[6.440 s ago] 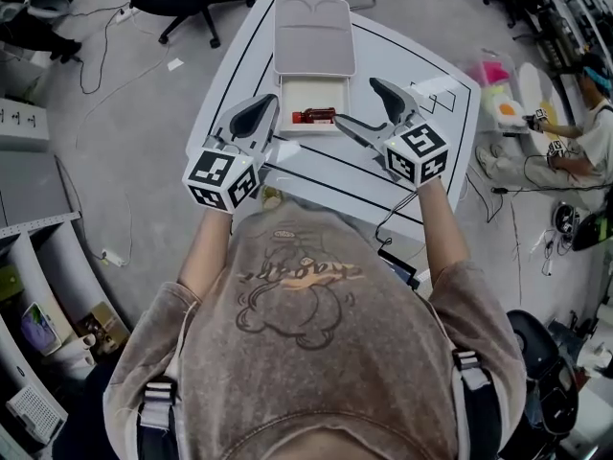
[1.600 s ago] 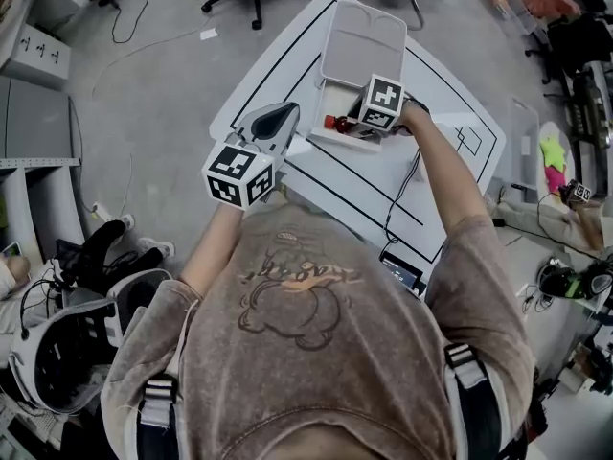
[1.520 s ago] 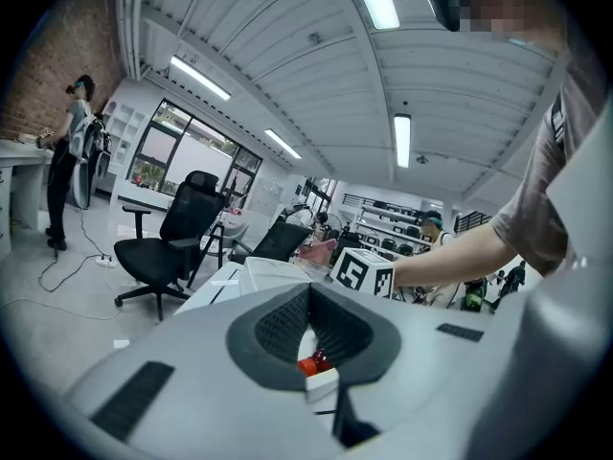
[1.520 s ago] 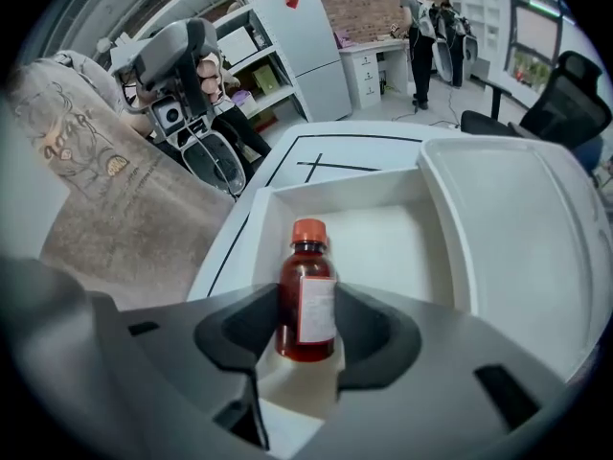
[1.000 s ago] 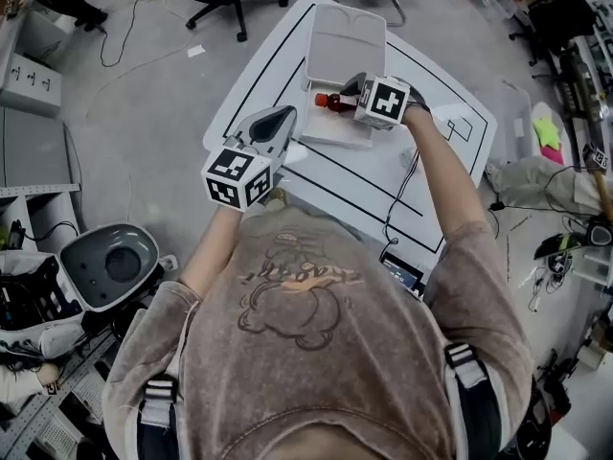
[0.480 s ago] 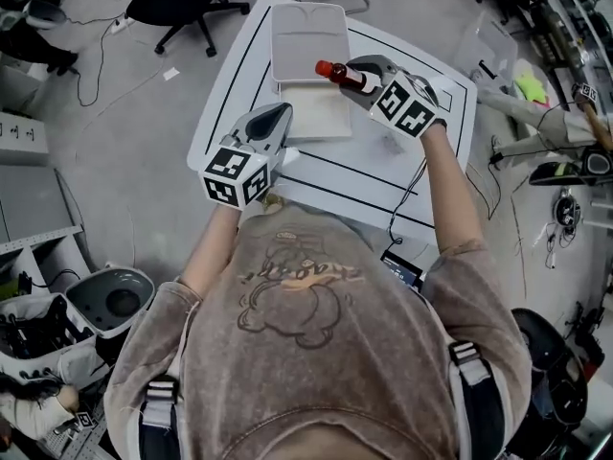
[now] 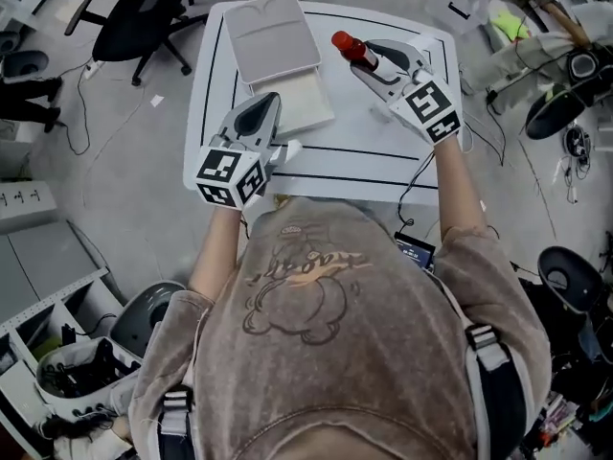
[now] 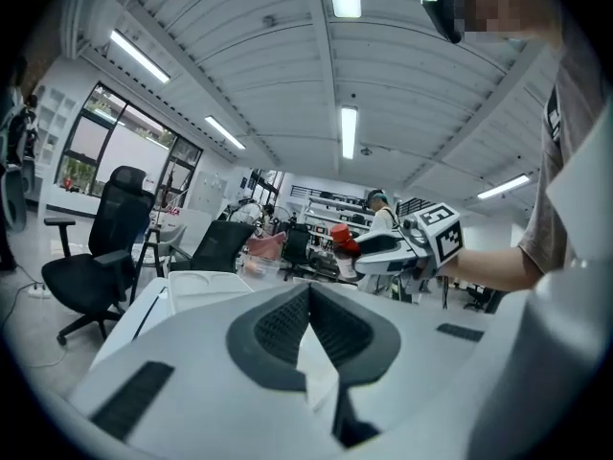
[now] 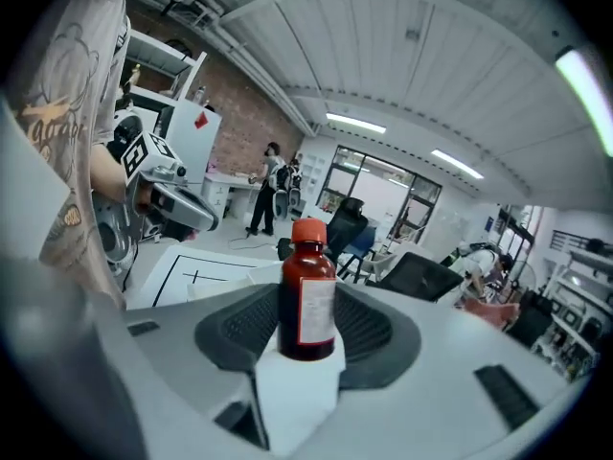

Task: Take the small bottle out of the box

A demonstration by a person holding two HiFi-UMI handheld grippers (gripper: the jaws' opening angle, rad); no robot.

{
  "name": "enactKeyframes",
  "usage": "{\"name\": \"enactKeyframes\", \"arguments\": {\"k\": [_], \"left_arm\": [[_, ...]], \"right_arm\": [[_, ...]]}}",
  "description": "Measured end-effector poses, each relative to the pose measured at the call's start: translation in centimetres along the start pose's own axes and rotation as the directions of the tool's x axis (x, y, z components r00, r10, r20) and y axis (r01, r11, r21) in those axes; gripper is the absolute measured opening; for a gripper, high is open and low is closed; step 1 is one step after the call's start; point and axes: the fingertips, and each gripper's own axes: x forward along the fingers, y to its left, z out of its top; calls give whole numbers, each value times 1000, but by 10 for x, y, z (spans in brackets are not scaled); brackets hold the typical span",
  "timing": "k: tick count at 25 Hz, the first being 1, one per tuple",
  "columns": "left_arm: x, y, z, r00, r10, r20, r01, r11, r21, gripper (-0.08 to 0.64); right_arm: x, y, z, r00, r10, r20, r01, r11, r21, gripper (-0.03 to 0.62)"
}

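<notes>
A small dark-red bottle [image 7: 352, 48] with a red cap is held up above the white table [image 7: 383, 132], to the right of the box. My right gripper [image 7: 369, 56] is shut on its lower body. In the right gripper view the bottle [image 9: 306, 295] stands upright between the pads of the right gripper [image 9: 306, 329]. The white box [image 7: 306, 103] lies open with its lid [image 7: 268, 36] folded back, and its tray shows nothing inside. My left gripper [image 7: 261, 113] hovers at the box's near left corner, jaws together and holding nothing. The left gripper [image 8: 308, 300] looks towards the bottle [image 8: 340, 236].
Black lines mark the tabletop. A dark device [image 7: 414, 252] sits at the table's near edge. Office chairs [image 7: 144, 17] stand on the floor at the left, with cables around. Another person [image 7: 536, 27] with gear is at the far right.
The right gripper closed on the bottle in the box, lifted it out and carried it up and to the right. The left gripper shifted slightly beside the box.
</notes>
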Motion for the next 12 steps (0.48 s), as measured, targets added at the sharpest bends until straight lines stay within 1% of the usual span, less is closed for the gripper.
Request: {"name": "enactKeyframes", "arguments": {"k": [2, 4, 7, 12], "left_arm": [[1, -1, 2, 1000, -7, 1, 7, 1000, -2, 8], [2, -2, 3, 1000, -16, 0, 16, 1000, -10, 8], [3, -6, 3, 1000, -24, -4, 24, 1000, -10, 8], [4, -7, 5, 1000, -16, -1, 16, 1000, -7, 8]], "right_arm": [[-13, -6, -4, 998, -47, 47, 43, 996, 79, 186], [-26, -12, -8, 990, -93, 103, 72, 980, 187, 186], [-43, -16, -18, 976, -152, 156, 96, 942, 322, 186], [-63, -22, -33, 945, -239, 225, 107, 872, 478, 186]]}}
